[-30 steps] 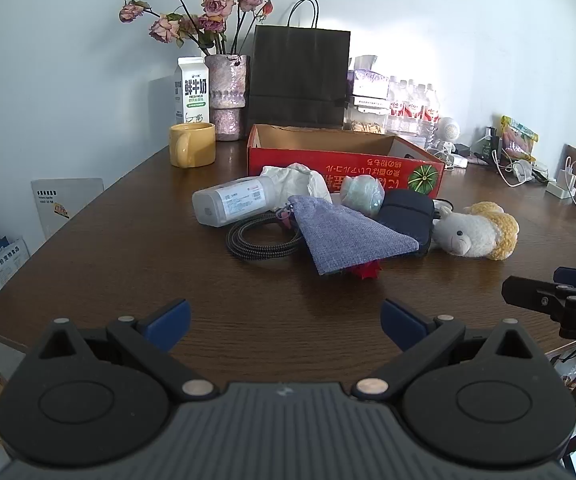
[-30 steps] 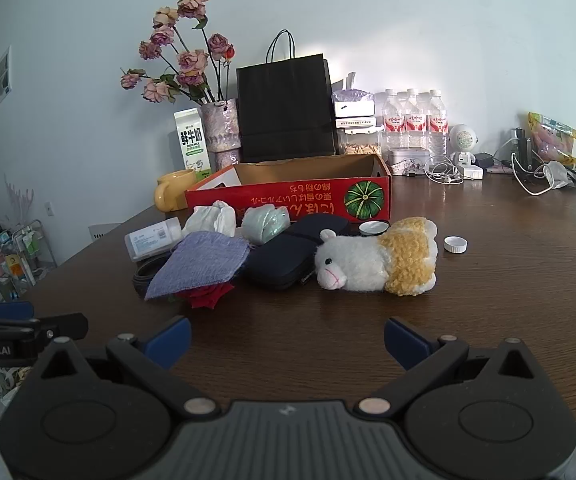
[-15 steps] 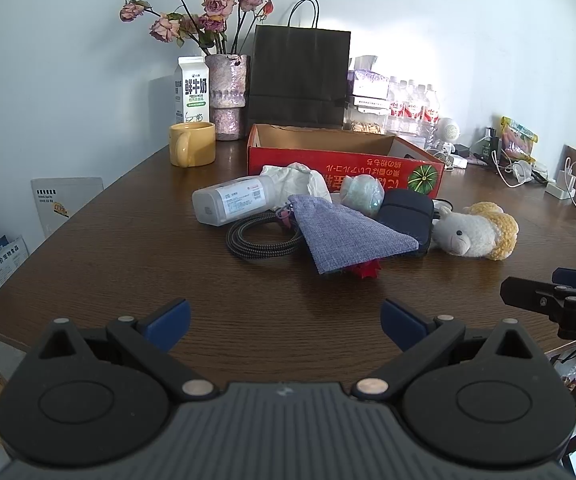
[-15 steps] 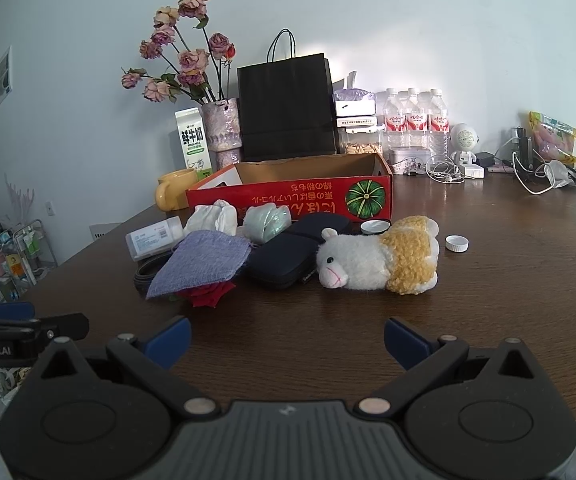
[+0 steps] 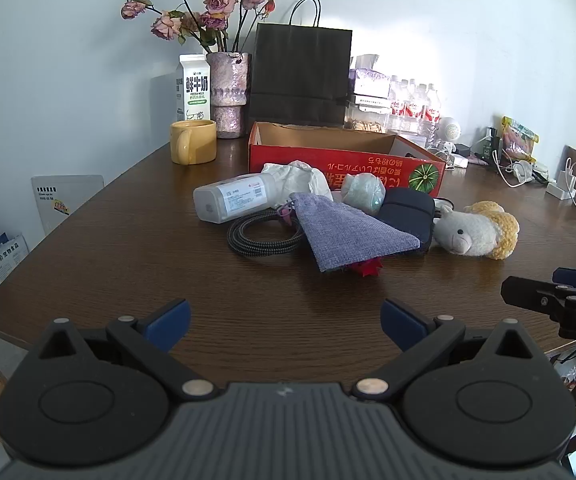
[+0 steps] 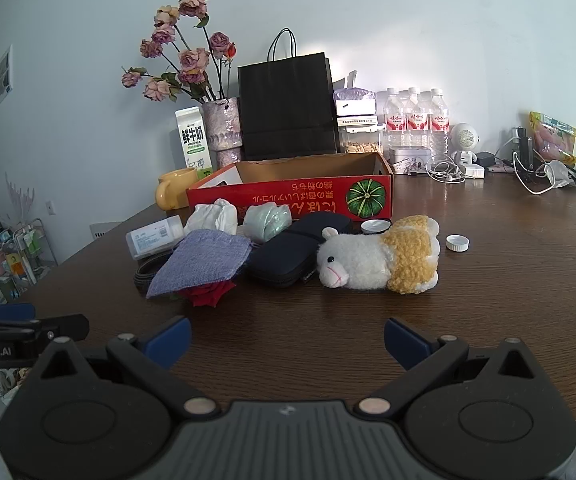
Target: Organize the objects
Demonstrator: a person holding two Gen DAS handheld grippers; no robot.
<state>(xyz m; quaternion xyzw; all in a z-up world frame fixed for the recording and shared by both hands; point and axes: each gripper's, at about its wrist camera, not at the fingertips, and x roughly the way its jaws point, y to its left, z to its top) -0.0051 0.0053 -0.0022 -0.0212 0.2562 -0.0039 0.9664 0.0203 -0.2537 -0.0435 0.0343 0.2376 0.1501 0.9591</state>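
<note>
Both grippers [image 5: 284,314] [image 6: 286,334] hover empty, fingers [image 5: 168,318] spread.

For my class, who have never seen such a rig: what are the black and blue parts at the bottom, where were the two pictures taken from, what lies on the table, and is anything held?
Those parts are hand-held grippers, one in each of a person's hands. Each carries a camera looking forward along its fingers. One picture comes from the left gripper, the other from the right gripper. Both are open and hold nothing. On the table lie a bottle, cable, pouch, case and plush sheep, before a red box.
</note>
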